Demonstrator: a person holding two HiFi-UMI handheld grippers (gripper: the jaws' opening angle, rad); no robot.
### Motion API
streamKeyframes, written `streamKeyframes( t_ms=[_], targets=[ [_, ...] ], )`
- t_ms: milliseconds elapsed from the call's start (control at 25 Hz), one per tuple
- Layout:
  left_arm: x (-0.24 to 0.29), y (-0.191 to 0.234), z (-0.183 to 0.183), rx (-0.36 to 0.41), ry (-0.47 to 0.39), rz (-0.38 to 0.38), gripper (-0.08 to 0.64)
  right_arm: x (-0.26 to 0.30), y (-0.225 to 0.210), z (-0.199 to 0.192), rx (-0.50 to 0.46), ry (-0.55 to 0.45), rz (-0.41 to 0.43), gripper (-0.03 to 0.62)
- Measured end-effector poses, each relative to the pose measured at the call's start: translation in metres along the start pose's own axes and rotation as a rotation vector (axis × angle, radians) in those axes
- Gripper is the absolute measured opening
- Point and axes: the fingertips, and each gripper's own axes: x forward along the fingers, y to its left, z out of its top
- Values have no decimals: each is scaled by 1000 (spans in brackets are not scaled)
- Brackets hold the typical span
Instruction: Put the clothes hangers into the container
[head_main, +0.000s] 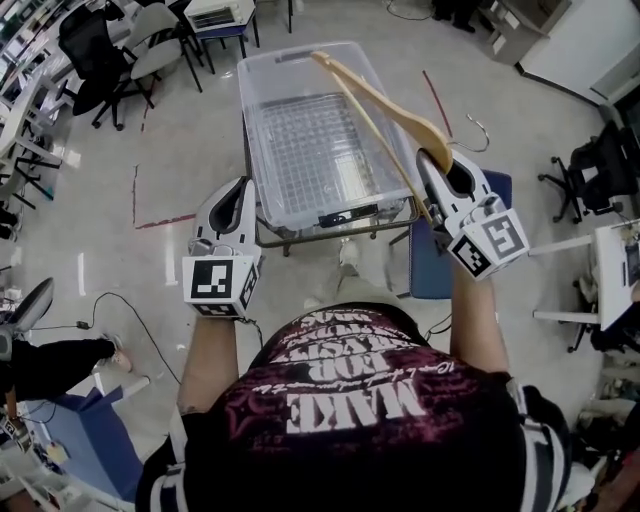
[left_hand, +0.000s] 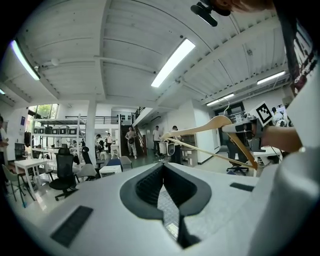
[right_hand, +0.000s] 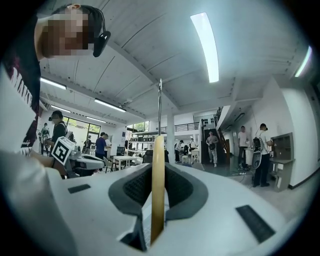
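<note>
While over container (head_main: 300, 150), hanger (head_main: 378, 102) between fingers (right_hand: 181, 187).

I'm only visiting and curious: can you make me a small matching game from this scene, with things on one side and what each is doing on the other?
1. wooden hanger
2. clear container
3. left gripper
4. right gripper

A. jaws together, holding nothing
B. see-through, nothing inside
C. held up in the air
D. jaws clamped on wood

Pairs: 1-C, 2-B, 3-A, 4-D
</note>
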Motion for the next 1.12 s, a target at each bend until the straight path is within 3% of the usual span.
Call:
streamKeyframes(
  t_ms=[280,880,1120],
  targets=[
    [10,32,-12,-31,22,64,7,41,-3,-8,25,11,66,60],
    [105,45,-6,-17,43,51,6,129,-66,-30,57,65,130,60],
    [136,49,-19,-29,76,69,6,159,-96,-63,86,116,148,60]
  ],
)
